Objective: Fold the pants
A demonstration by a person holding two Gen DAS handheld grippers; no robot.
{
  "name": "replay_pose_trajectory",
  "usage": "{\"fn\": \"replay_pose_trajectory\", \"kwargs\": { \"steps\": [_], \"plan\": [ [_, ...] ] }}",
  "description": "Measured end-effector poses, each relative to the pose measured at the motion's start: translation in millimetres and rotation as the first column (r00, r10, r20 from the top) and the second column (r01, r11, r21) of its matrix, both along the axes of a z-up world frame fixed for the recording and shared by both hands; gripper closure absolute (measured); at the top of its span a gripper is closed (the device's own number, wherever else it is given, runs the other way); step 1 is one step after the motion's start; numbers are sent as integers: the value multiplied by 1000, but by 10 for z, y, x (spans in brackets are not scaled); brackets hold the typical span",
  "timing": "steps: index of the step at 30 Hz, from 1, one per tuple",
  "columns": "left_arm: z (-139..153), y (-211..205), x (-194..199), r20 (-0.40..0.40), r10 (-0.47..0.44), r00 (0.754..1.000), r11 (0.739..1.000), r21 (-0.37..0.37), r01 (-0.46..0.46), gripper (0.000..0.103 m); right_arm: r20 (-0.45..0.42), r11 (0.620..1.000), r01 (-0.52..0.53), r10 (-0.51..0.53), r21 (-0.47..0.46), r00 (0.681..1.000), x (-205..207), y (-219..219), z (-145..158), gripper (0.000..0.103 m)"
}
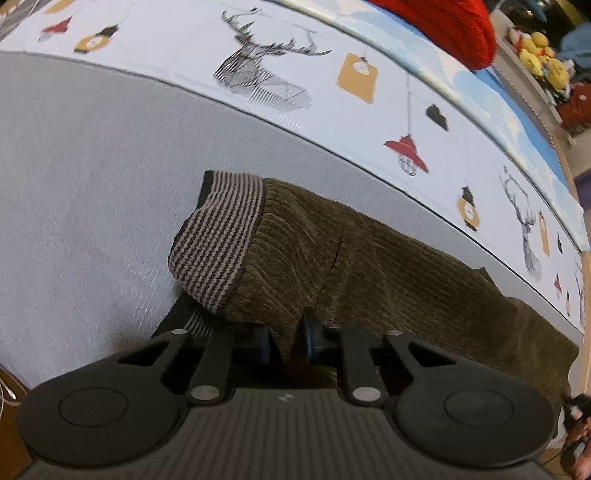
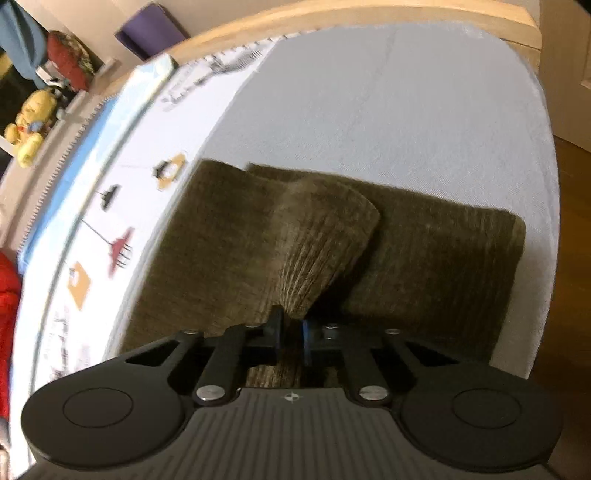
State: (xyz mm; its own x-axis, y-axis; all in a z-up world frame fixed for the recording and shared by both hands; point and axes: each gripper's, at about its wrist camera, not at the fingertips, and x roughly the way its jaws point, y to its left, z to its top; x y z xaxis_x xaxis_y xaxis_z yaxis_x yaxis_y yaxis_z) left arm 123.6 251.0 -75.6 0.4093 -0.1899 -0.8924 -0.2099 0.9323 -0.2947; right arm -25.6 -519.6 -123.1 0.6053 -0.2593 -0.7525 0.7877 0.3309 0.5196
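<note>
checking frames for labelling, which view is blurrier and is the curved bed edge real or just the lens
Right wrist view is blurrier: the printed white sheet smears at left, though the olive-green corduroy pants stay readable. Left wrist view is sharper: the striped knit waistband and deer print are crisp. Fisheye distortion bows the bed edge in both.

The pants (image 1: 388,258) lie on the bed (image 1: 85,166), near its front edge. In the left wrist view their cuff (image 1: 218,236) sits at the left end, and the left hand-held gripper (image 1: 288,341) pinches a fold of cloth just below it. In the right wrist view the right hand-held gripper (image 2: 293,338) pinches a raised fold of the pants (image 2: 424,258). Behind the pants lies a printed sheet (image 1: 332,92), and beyond it a pillow (image 1: 450,26) and toys (image 1: 539,55).
</note>
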Motion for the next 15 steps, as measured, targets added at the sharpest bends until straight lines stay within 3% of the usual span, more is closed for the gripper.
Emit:
{"fn": "replay_pose_trajectory", "kwargs": {
  "steps": [5, 9, 10, 12, 15],
  "plan": [
    [167, 47, -112, 91, 15, 996, 999, -42, -11, 93, 136, 992, -37, 53, -120, 989, -114, 76, 385, 96],
    [464, 199, -349, 240, 38, 970, 990, -142, -4, 93, 365, 982, -10, 79, -187, 927, -463, 122, 752, 96],
    [492, 228, -401, 258, 29, 966, 989, -149, 10, 93, 387, 978, -2, 84, -209, 918, -554, 122, 814, 96],
    [426, 240, -443, 230, -7, 973, 991, -127, 37, 93, 310, 978, 0, 66, -209, 948, -673, 52, 801, 96],
    [114, 156, -428, 72, -93, 993, 995, -22, 95, 93, 9, 999, -40, 40, 10, 999, -719, -144, 305, 96]
  ]
}}
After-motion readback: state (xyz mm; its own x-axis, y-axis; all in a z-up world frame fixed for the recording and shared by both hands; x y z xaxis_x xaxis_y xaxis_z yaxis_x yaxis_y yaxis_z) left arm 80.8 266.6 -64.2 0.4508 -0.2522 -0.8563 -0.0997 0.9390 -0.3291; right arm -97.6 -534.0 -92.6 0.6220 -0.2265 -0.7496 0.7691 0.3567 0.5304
